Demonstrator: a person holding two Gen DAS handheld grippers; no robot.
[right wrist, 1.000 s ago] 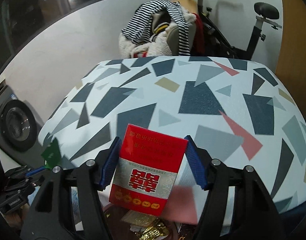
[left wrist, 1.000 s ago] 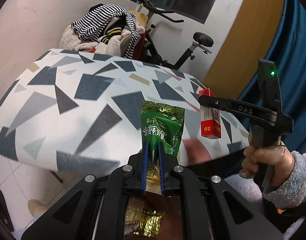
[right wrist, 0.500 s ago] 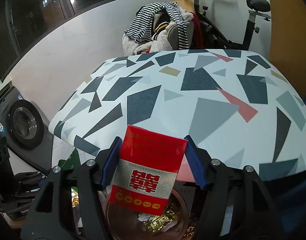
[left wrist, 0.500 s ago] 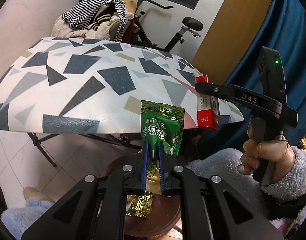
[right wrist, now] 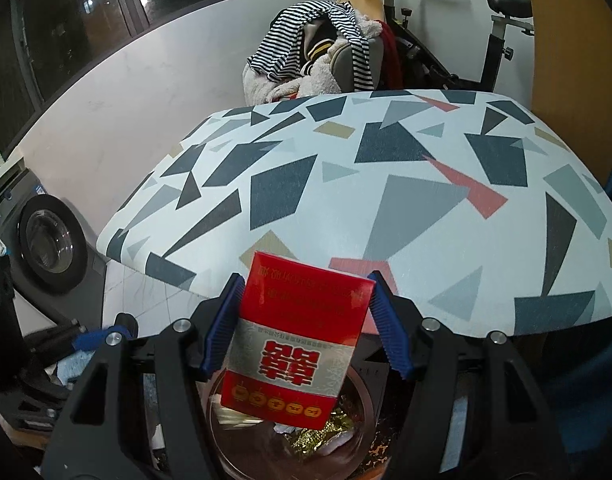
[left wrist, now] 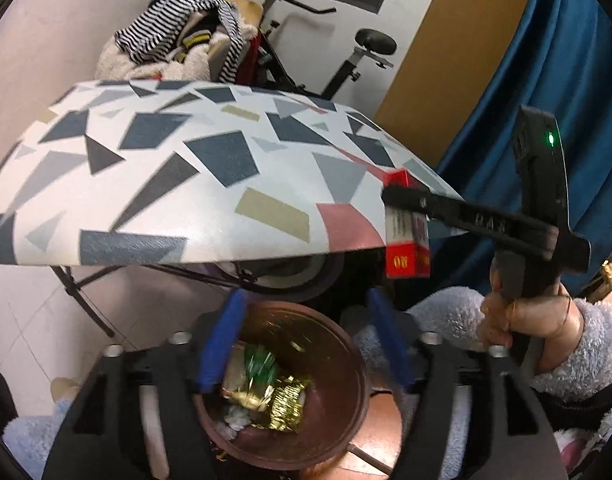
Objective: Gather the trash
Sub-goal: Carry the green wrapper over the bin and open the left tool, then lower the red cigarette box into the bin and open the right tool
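Observation:
My left gripper (left wrist: 306, 340) hangs over a round brown bin (left wrist: 338, 364) below the table edge; its jaws are opening, with nothing between them. The green snack wrapper (left wrist: 260, 366), blurred, is among gold foil wrappers (left wrist: 284, 400) in the bin. My right gripper (right wrist: 306, 320) is shut on a red cigarette pack (right wrist: 294, 340), held upright above the same bin (right wrist: 366, 412). In the left wrist view the right gripper (left wrist: 402, 200) with the pack (left wrist: 406, 240) sits to the right, held by a hand (left wrist: 526, 320) in a fluffy sleeve.
A table (left wrist: 154, 184) with a geometric-patterned cloth fills the middle of both views. Behind it stand a chair piled with striped clothes (left wrist: 178, 36) and an exercise bike (left wrist: 346, 60). A blue curtain (left wrist: 546, 80) hangs on the right. A washing machine (right wrist: 46, 248) stands at the left.
My left gripper's jaws have spread apart and let go of the green wrapper, which dropped into the bin. Both grippers drew back past the table's near edge; the right still grips the pack.

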